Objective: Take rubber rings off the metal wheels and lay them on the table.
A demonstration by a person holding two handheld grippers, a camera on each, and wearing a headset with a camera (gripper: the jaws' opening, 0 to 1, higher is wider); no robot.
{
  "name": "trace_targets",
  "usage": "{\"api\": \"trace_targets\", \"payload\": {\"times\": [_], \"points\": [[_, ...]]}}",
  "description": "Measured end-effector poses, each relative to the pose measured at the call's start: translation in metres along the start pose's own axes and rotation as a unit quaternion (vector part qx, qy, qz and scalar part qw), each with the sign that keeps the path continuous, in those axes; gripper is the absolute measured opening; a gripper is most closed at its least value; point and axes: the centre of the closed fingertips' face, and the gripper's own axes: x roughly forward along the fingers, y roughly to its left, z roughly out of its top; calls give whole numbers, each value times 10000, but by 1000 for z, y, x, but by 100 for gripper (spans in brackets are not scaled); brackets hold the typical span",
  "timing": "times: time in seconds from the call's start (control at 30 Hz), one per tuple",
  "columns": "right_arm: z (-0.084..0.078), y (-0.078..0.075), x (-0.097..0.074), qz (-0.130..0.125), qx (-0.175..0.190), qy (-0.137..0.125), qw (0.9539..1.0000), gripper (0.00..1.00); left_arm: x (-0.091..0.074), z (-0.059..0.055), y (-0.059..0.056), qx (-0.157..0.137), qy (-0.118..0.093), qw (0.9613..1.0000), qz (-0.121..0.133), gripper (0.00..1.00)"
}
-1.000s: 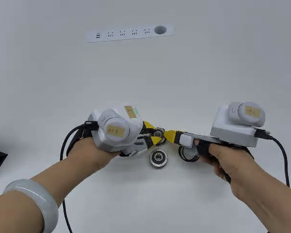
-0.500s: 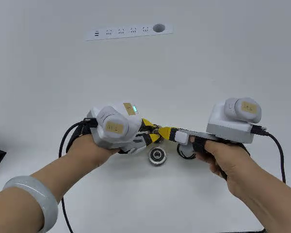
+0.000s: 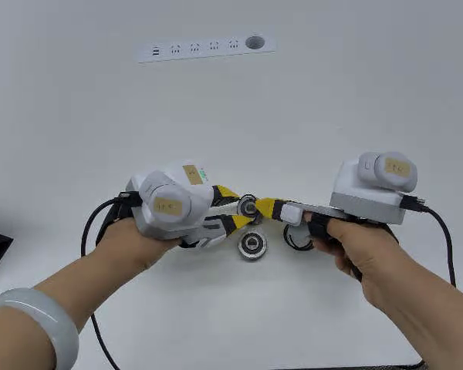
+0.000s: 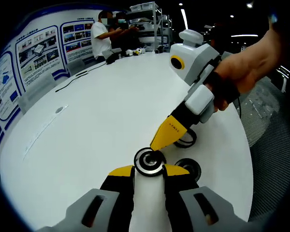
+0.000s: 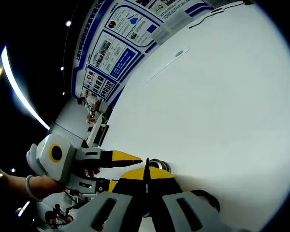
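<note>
Wheel [image 4: 150, 162] sits clamped in your left gripper [image 4: 149, 169], braced so your right gripper [image 5: 146, 172], jaws pressed together, can pull at its rim.

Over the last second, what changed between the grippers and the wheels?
The right gripper edged left until its shut tips meet the rim of the held wheel; whether they pinch anything is unclear. The left gripper stays clamped on that wheel. The second wheel and loose ring stayed on the table.

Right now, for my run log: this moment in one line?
left gripper shut on metal wheel | right gripper shut, at wheel rim | second wheel, rubber ring on table
</note>
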Motion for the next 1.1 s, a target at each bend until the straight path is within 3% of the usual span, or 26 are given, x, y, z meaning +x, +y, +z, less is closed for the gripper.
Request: {"api": "trace_targets", "payload": {"times": [0.8,1.1], "points": [[2,19,-9,227,76,-93,9997,2,-22,-18,15,-270,-17,9990,360,39],[7,26,-22,331,131,-202,9992,2,-30,-25,20,-367,-33,9981,487,43]]}}
